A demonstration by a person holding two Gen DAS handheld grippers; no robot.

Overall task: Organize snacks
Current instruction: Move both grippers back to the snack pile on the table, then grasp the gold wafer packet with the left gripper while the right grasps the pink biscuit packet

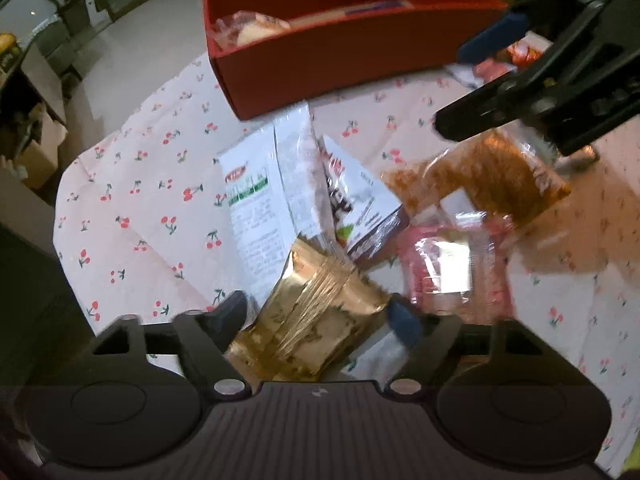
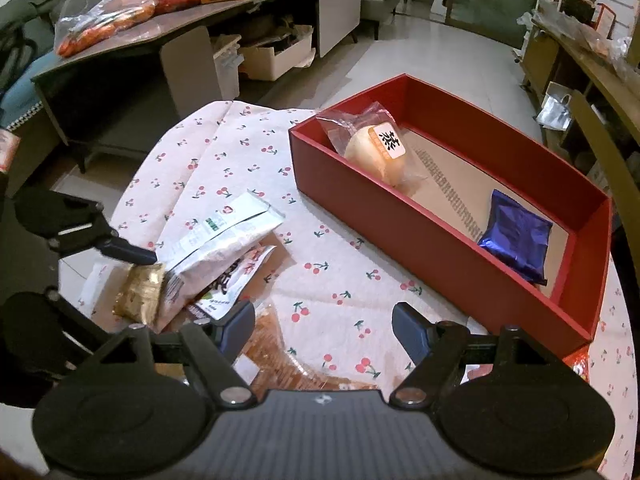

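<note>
A red box stands on the cherry-print tablecloth and holds a pale wrapped bun and a blue foil packet. The box also shows in the left wrist view. A pile of snack packets lies in front of it. My left gripper has its fingers around a gold foil packet, which also shows in the right wrist view. My right gripper is open and empty, just above an orange-brown packet.
A white and green packet, a white and brown packet and a pink packet lie in the pile. A cluttered grey sideboard stands behind the table. A red-orange wrapper lies by the box.
</note>
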